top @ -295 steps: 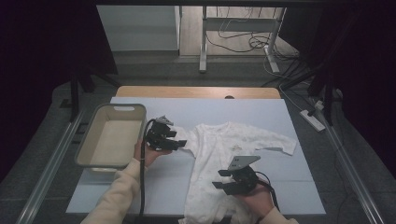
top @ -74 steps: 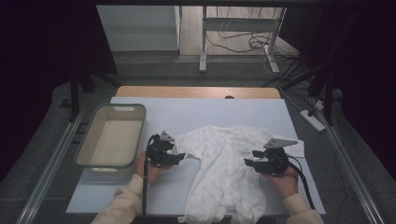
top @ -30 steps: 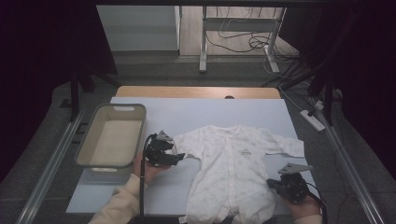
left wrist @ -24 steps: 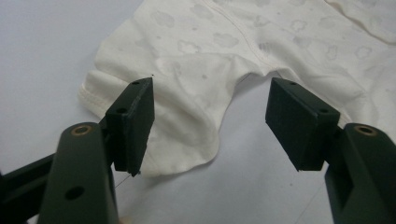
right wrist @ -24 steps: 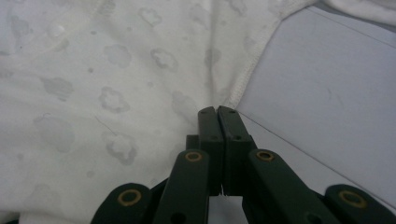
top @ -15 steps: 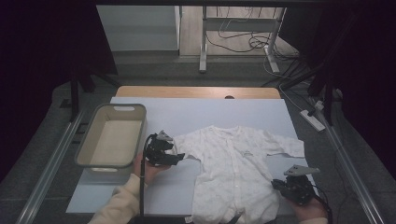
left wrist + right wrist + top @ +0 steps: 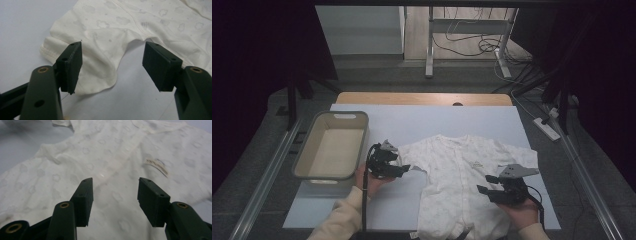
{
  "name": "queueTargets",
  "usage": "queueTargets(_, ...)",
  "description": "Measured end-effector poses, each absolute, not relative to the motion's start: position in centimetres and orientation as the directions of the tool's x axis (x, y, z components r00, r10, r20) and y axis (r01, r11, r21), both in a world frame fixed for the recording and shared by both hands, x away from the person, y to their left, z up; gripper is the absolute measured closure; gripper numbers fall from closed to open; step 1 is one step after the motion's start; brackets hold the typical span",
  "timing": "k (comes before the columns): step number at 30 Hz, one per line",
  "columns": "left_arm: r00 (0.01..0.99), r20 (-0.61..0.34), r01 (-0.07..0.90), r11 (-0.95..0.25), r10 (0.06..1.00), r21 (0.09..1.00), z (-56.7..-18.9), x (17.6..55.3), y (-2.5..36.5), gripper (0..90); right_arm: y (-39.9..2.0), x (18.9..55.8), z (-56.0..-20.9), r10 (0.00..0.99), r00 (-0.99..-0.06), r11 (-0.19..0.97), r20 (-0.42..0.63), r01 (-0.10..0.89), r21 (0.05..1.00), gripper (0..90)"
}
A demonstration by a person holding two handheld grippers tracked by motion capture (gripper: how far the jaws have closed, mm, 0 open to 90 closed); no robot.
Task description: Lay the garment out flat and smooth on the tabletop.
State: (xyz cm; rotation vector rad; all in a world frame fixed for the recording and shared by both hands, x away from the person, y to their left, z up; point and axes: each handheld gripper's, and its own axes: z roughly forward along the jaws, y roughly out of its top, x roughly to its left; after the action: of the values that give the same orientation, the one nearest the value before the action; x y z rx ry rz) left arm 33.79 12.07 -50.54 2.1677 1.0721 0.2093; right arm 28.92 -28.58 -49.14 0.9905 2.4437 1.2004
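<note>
Pale blue table (image 7: 362, 210), dark room, white baby garment (image 7: 462, 185) spread flat, both grippers parted, empty.

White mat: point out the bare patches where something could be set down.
On the white mat, the far strip between the bin and the baby garment lies bare, as does the near-left patch below the left gripper. It is crowded around the garment, where the right gripper hovers.

High view looks forward and down on the counter (image 7: 362, 210); both gripper views sit close, sharing the baby romper (image 7: 462, 180).
</note>
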Motion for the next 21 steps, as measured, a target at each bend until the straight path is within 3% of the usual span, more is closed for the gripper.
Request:
queueTargets(11, 0.643, -0.153, 0.638, -0.415, 0.75, 0.649, -50.6, 33.8, 12.2, 32.6, -26.0, 31.3, -49.6, 0.608, -0.789, 0.442, 0.091, 0.432, 0.786, 43.3)
queueTargets(21, 0.641, -0.148, 0.641, -0.419, 0.753, 0.644, -50.7, 33.9, 12.0, 31.9, -27.0, 30.6, -49.8, 0.605, -0.792, 0.455, 0.079, 0.426, 0.782, 42.2)
